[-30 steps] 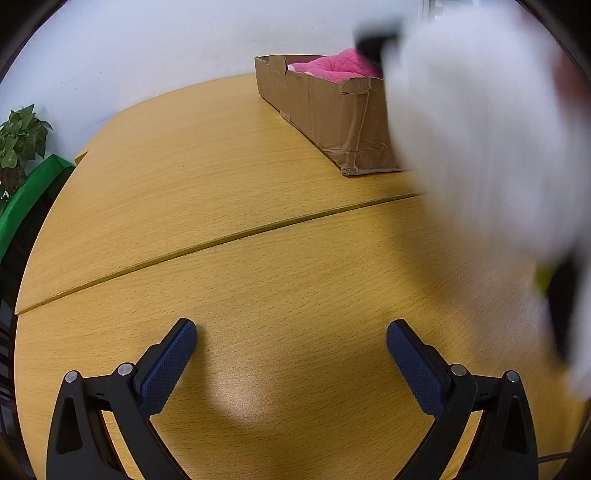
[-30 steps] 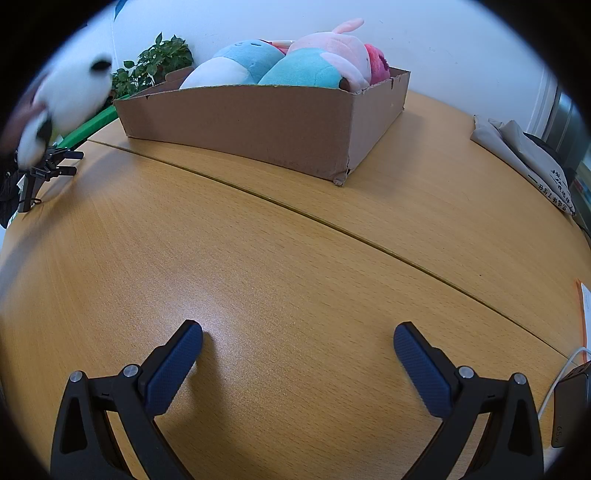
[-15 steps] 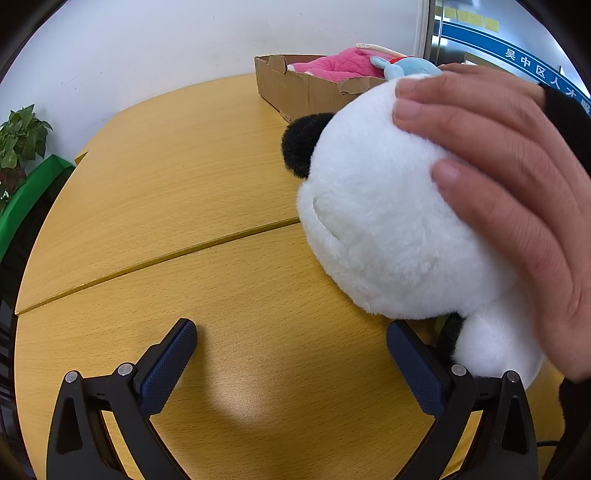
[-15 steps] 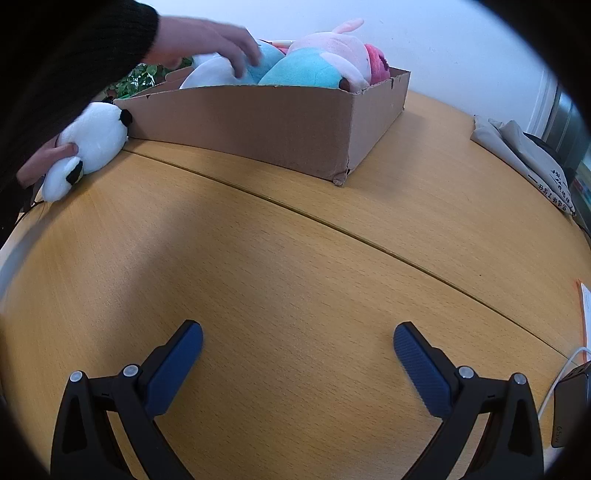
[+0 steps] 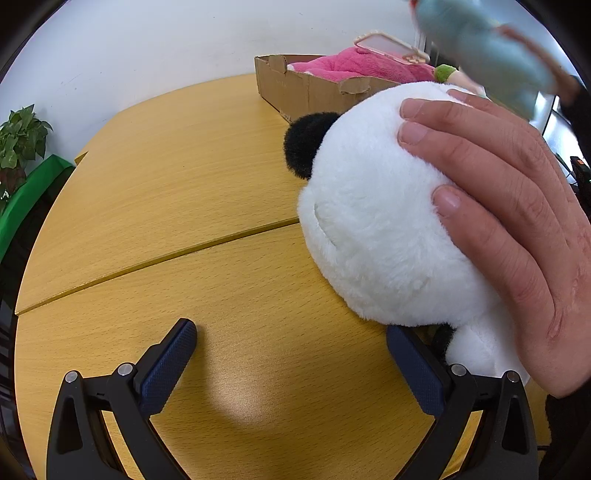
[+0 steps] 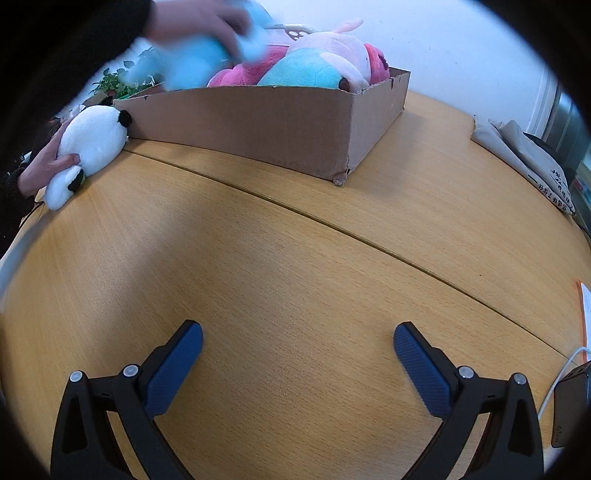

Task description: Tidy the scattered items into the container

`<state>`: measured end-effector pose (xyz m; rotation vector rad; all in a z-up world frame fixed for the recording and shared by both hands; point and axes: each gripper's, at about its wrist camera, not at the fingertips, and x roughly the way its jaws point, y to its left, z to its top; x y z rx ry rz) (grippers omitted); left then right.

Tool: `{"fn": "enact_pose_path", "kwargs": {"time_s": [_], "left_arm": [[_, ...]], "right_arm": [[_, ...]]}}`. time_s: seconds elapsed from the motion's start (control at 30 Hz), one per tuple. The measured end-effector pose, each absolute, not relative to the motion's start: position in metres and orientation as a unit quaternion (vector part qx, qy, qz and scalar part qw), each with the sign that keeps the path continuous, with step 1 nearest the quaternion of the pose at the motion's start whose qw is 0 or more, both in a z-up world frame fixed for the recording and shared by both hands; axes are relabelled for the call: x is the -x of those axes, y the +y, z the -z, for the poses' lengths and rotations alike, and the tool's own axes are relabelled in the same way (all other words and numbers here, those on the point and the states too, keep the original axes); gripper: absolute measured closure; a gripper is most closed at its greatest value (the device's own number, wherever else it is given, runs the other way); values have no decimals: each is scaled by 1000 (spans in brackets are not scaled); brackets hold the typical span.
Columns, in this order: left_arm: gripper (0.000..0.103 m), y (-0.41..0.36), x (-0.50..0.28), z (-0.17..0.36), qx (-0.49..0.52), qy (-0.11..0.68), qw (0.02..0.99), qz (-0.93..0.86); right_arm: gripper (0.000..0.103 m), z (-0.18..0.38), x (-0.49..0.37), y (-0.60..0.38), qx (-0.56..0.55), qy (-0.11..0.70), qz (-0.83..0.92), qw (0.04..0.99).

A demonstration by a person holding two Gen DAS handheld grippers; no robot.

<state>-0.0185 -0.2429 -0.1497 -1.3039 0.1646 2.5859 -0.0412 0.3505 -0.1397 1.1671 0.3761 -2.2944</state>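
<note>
A white panda plush (image 5: 373, 221) with a black ear lies on the wooden table (image 5: 166, 177), pressed down by a person's hand (image 5: 517, 221). My left gripper (image 5: 291, 343) is open, its right finger just under the plush. In the right wrist view the same panda plush (image 6: 88, 147) lies at the far left beside the cardboard box (image 6: 266, 125). A second hand (image 6: 199, 18) lifts a blurred light-blue plush (image 6: 192, 62) over the box, which holds pink and teal plush toys (image 6: 321, 62). My right gripper (image 6: 297, 343) stands open over bare table.
A potted plant (image 5: 18, 140) and a green strip stand past the table's left edge. Grey cloth bags (image 6: 524, 155) lie at the right. A white cable and a dark device (image 6: 569, 398) sit by the right edge.
A person's hand brought the panda plush down onto the table near my left gripper. Another hand reached into the box and is lifting out the light-blue plush. Both grippers stayed still.
</note>
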Motion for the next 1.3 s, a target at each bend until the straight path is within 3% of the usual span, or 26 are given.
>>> {"fn": "enact_pose_path", "kwargs": {"time_s": [1.3], "left_arm": [[0, -238, 10, 148, 446, 57, 119, -885]], "right_arm": [[0, 141, 42, 350, -432, 139, 850, 267]]}}
